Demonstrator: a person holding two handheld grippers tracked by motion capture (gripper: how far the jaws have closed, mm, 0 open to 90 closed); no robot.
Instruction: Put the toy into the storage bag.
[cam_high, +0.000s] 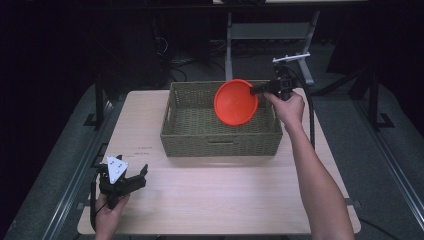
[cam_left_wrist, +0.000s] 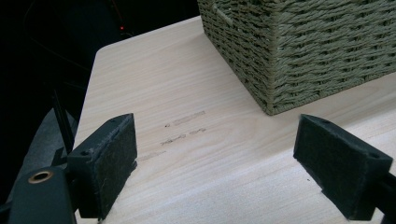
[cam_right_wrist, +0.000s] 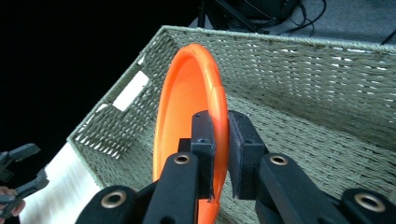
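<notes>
Faint printed marks (cam_left_wrist: 183, 127) are showing on the table (cam_high: 210, 200) at the basket's (cam_high: 220, 140) 8 o'clock, too blurred to read. The right gripper (cam_right_wrist: 219, 135) is clamping an orange plate (cam_high: 235, 102) by its rim, holding it on edge over the basket. The left gripper (cam_left_wrist: 217, 163) is hovering at 7 o'clock, jaws wide apart, with nothing between them.

black tool (cam_left_wrist: 215, 163), brass screws, bare forearms
</notes>
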